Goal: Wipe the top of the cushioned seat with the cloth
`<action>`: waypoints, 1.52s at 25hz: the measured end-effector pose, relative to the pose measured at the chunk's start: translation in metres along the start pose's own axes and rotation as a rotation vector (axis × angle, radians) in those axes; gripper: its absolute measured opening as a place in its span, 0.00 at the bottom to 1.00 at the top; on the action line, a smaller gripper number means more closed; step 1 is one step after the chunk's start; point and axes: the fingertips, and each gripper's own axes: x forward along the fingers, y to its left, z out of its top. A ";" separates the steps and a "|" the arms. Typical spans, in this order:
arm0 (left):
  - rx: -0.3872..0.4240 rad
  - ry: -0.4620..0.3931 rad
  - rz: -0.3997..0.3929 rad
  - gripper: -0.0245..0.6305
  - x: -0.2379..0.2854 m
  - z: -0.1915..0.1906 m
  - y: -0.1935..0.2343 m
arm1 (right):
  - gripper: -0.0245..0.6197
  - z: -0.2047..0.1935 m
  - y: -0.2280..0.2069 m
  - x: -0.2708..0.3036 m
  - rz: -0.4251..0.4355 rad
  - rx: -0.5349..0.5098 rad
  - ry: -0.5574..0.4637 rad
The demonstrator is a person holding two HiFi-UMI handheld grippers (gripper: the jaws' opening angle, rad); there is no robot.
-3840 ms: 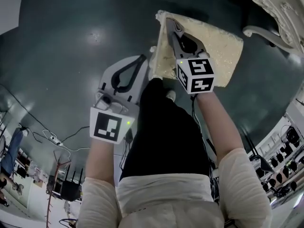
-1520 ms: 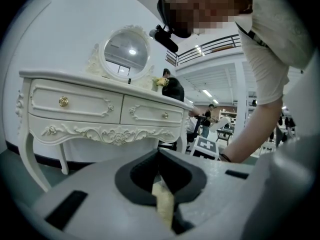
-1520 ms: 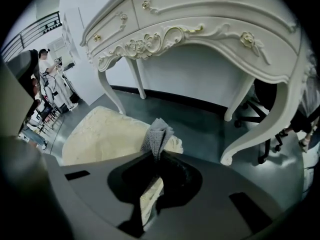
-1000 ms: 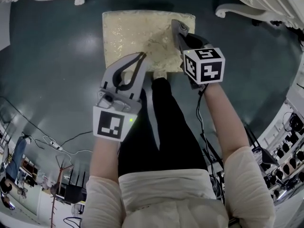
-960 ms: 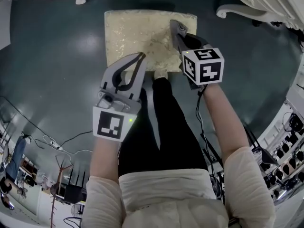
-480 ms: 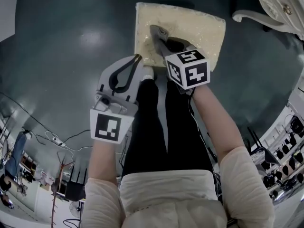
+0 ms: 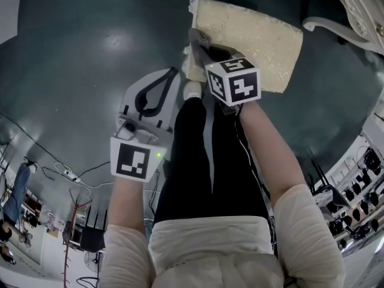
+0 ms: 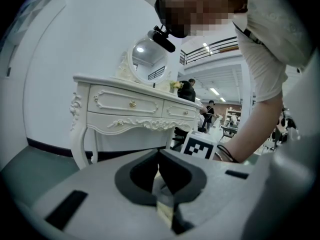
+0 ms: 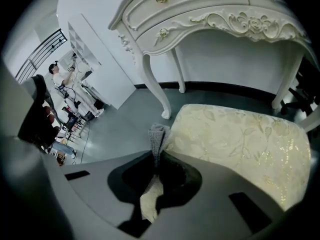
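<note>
Dark grey floor (image 7: 72, 53) all around you, with a white dressing table (image 7: 354, 11) off at the far right. Your left gripper (image 7: 174, 72) hangs over bare floor, jaws pressed together with nothing between them, well clear of the seat. Your right gripper (image 7: 195, 38) is clamped on the grey cloth (image 9: 156, 136), which pokes up past the jaw tips. The cloth sits right at the left edge of the cream cushioned seat (image 7: 258, 35), whose patterned top spreads out to the right.
</note>
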 end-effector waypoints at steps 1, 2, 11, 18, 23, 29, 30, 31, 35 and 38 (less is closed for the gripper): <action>-0.004 -0.001 0.000 0.04 0.002 -0.001 0.000 | 0.08 -0.002 -0.004 0.002 -0.007 0.002 0.006; -0.006 -0.001 -0.002 0.04 0.004 -0.002 0.000 | 0.08 -0.005 -0.008 0.003 -0.015 0.001 0.012; 0.023 0.019 -0.048 0.04 0.028 0.003 -0.022 | 0.08 -0.009 -0.037 -0.009 -0.034 0.015 0.011; 0.030 0.011 -0.049 0.04 0.041 0.014 -0.032 | 0.08 -0.009 -0.052 -0.021 -0.029 0.012 0.004; 0.025 0.012 -0.052 0.04 0.059 0.015 -0.053 | 0.08 -0.017 -0.079 -0.035 -0.040 0.022 0.000; 0.031 0.019 -0.066 0.04 0.080 0.016 -0.083 | 0.08 -0.029 -0.116 -0.056 -0.066 0.029 0.001; 0.033 0.021 -0.071 0.04 0.083 0.017 -0.087 | 0.08 -0.032 -0.121 -0.060 -0.073 0.030 0.002; 0.035 0.021 -0.074 0.04 0.086 0.017 -0.092 | 0.08 -0.035 -0.127 -0.064 -0.079 0.032 0.002; 0.032 0.014 -0.076 0.04 0.098 0.020 -0.110 | 0.08 -0.047 -0.151 -0.081 -0.104 0.059 -0.004; 0.036 0.019 -0.089 0.04 0.112 0.018 -0.127 | 0.08 -0.058 -0.172 -0.093 -0.121 0.075 -0.006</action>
